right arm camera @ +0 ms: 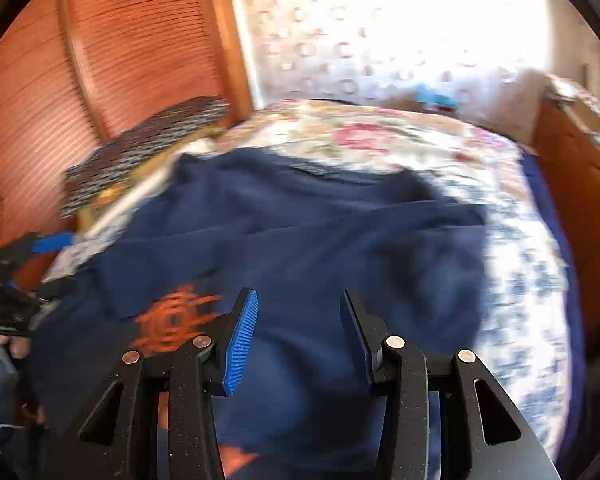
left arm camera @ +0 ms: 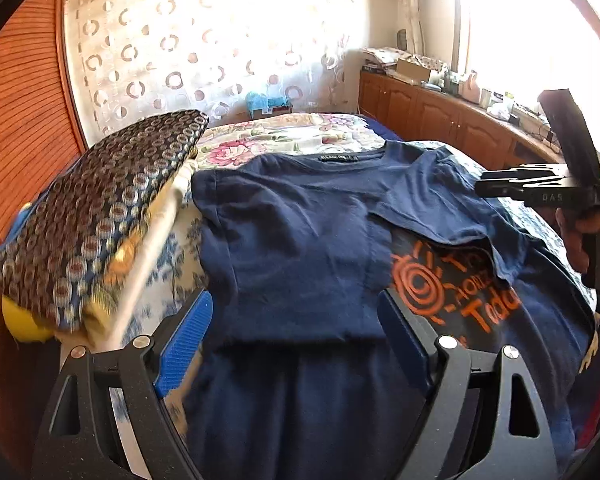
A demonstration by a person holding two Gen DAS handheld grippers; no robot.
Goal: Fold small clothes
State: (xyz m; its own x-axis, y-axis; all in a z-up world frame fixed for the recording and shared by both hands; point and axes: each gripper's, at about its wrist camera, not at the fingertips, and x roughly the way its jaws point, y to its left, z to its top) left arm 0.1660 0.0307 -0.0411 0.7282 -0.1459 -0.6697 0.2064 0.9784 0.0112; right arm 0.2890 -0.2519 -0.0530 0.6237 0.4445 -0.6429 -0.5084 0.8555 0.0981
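Observation:
A navy t-shirt with an orange print lies on the bed, its left side and right sleeve folded inward over the middle. My left gripper is open, its blue-padded fingers wide apart just above the shirt's lower half, holding nothing. My right gripper is open above the shirt, empty; the right wrist view is blurred. It shows in the left wrist view as a black tool held at the right, over the shirt's edge. The orange print also shows in the right wrist view.
The bed has a floral cover. A patterned cushion on stacked pillows lies left of the shirt. A wooden slatted wall stands left, a lace curtain behind, wooden cabinets with clutter at right.

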